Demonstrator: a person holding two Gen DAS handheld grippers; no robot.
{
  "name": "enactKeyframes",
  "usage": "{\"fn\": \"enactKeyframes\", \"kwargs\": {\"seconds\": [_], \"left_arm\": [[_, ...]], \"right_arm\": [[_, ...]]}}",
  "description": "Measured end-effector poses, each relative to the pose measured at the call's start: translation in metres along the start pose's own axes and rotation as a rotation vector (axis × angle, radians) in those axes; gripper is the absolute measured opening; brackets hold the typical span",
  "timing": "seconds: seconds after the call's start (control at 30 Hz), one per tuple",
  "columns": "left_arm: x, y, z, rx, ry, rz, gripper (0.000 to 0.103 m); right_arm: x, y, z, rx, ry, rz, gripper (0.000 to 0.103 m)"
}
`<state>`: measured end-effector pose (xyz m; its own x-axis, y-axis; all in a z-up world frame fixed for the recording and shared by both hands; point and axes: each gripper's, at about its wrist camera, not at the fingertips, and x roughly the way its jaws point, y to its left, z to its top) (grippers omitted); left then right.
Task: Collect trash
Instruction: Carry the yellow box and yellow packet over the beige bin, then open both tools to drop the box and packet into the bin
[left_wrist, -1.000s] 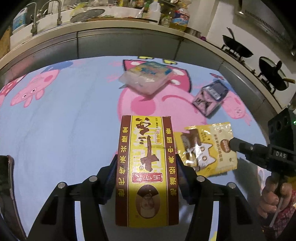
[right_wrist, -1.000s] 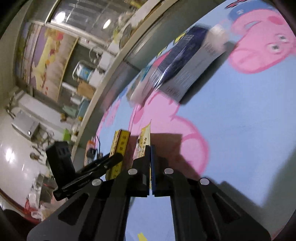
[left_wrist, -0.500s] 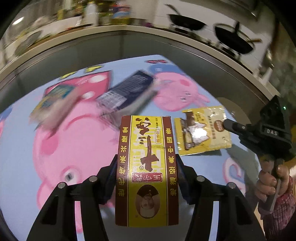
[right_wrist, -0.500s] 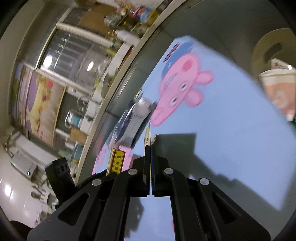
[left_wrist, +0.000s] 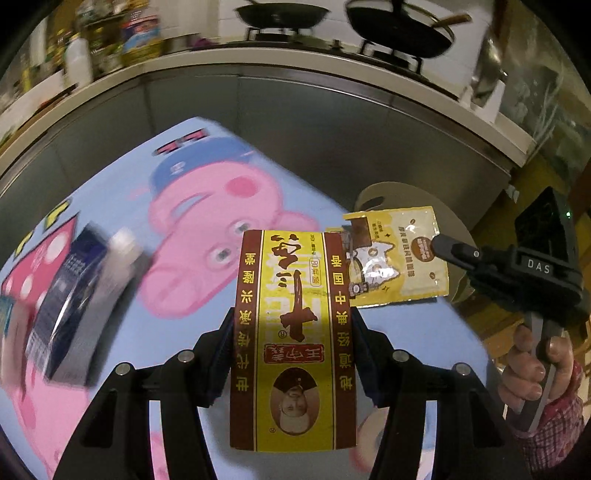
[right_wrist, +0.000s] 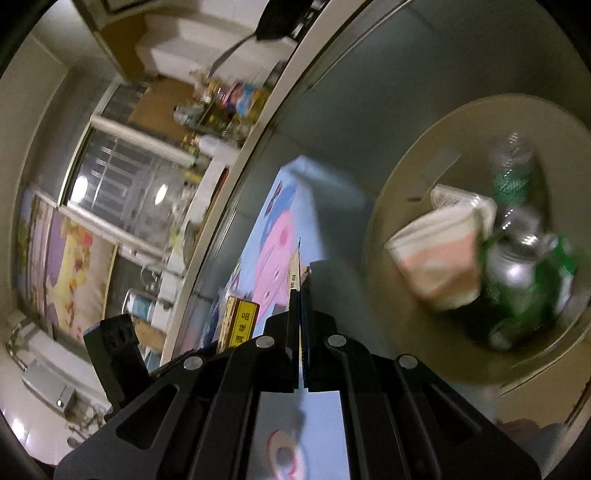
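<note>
Left tongs (left_wrist: 291, 328) pinching a yellow-and-brown carton (left_wrist: 293, 339) by its two long sides, lifted clear above the cartoon-pig cloth (left_wrist: 122, 206) covering the counter. Carton pointing away from the lens, printed face up, its lettering reading upside down.

Right tongs (right_wrist: 301, 295) pressed together on the edge of a yellow cat-print packet (left_wrist: 395, 258), gripping it at its right side in the left wrist view and holding it in the air just beside the carton's far right corner. In the right wrist view, only the packet's thin edge (right_wrist: 298, 266) showing, sticking out past the fingertips (right_wrist: 293, 299).

Right hand (left_wrist: 535, 362) wrapping the handle at the right edge of the left wrist view, a plaid cuff below it.

Round beige bin (right_wrist: 417, 155) sitting beyond the cloth's far right end, holding a paper cup (right_wrist: 439, 258), a green-labelled can (right_wrist: 524, 266) and a clear bottle (right_wrist: 513, 166), all blurred.

Dark blue pack (left_wrist: 74, 295) lying on the cloth at the left, smeared by motion. Two black woks (left_wrist: 399, 26) standing on burners on the far worktop.
</note>
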<state>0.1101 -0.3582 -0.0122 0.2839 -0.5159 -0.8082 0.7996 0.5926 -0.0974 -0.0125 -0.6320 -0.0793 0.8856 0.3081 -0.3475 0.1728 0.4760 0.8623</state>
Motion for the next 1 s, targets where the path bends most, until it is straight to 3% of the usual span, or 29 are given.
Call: {"fn": "enactKeyframes", "kwargs": {"seconds": [0.3,0.5,0.7,0.73,0.77,0.8,0.87,1.0], "left_arm": [[0.056,-0.078,0.059,0.095,0.032,-0.085,0.058],[0.088,-0.114,0.075,0.156,0.05,-0.094,0.058],[0.107,-0.122,0.083,0.168,0.062,-0.046,0.059],[0.109,-0.122,0.083,0.163,0.066,-0.036,0.06],[0.113,-0.121,0.083,0.157,0.072,-0.016,0.073],[0.114,-0.121,0.083,0.157,0.072,-0.006,0.081],[0.114,-0.12,0.081,0.161,0.066,0.01,0.081],[0.099,-0.117,0.076,0.149,0.041,0.007,0.078]], "right_arm": [[-0.067,-0.066,0.046,0.068,-0.159,-0.083,0.001],[-0.073,-0.092,0.052,0.084,-0.171,-0.149,0.001],[-0.064,-0.082,0.047,0.039,-0.184,-0.207,0.001],[-0.065,-0.081,0.047,0.029,-0.19,-0.232,0.004],[-0.066,-0.08,0.047,0.02,-0.199,-0.26,0.006],[-0.067,-0.078,0.047,0.012,-0.206,-0.285,0.024],[-0.073,-0.075,0.044,0.006,-0.236,-0.305,0.066],[-0.087,-0.059,0.041,-0.043,-0.289,-0.331,0.061]]}}
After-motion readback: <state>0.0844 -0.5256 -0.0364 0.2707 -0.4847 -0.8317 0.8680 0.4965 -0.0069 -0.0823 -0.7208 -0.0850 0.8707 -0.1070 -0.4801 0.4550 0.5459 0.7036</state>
